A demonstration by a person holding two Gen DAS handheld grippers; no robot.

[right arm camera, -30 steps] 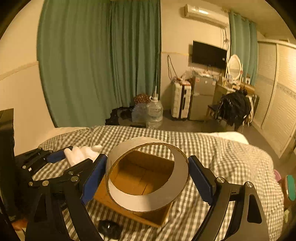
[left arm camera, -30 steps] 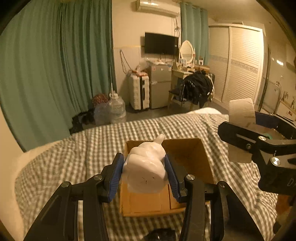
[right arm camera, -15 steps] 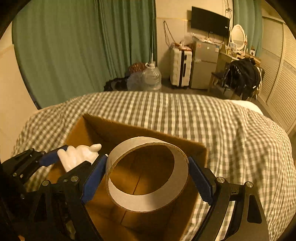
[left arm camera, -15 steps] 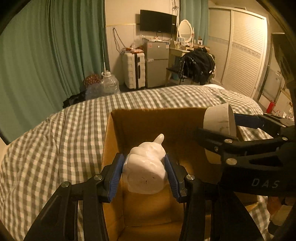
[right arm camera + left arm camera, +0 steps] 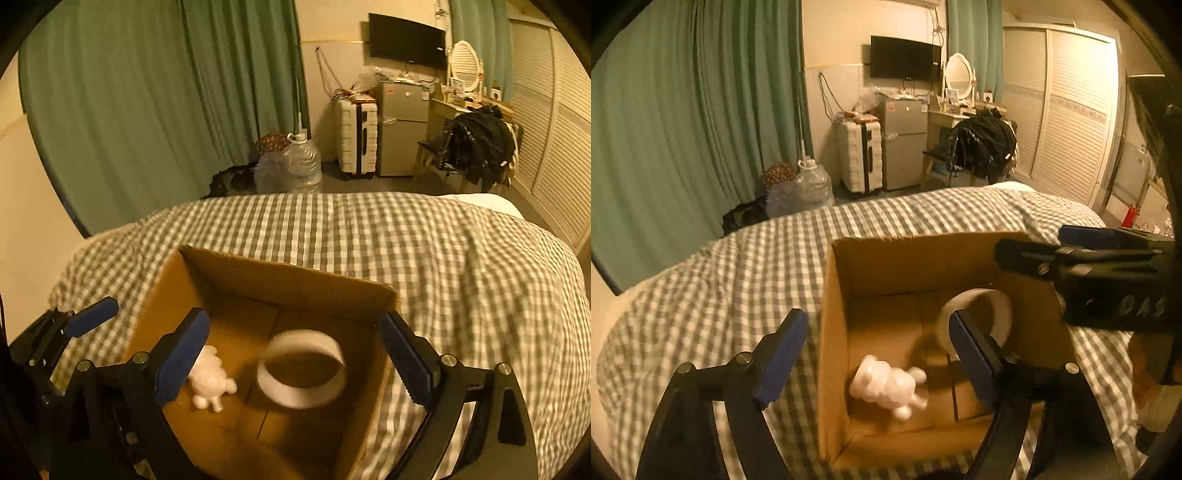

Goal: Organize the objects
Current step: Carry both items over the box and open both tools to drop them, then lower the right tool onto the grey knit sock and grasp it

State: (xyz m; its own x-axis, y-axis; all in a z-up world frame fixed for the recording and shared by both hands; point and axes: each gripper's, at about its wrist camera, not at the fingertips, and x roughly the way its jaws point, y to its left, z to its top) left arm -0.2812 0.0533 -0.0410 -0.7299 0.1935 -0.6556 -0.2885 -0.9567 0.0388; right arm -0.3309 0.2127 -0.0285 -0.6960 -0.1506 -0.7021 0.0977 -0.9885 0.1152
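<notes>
White figurine (image 5: 886, 384) lies tipped on its side on cardboard box (image 5: 834, 332) floor, near-left corner; glossy, lumpy, blurred. Tape roll (image 5: 301, 369) beside it, apart, toward box's right side; wide cardboard ring, pale outside, brown inside, blurred too. Blur suggests both just landed, likely not yet settled. Left hand-held gripper (image 5: 875, 358) spread wide above box, empty. Right hand-held gripper (image 5: 295, 362) also spread, empty, poised over roll. Box open-topped, sits on checked bedspread (image 5: 406, 236), gathering loose items in one place.
</notes>
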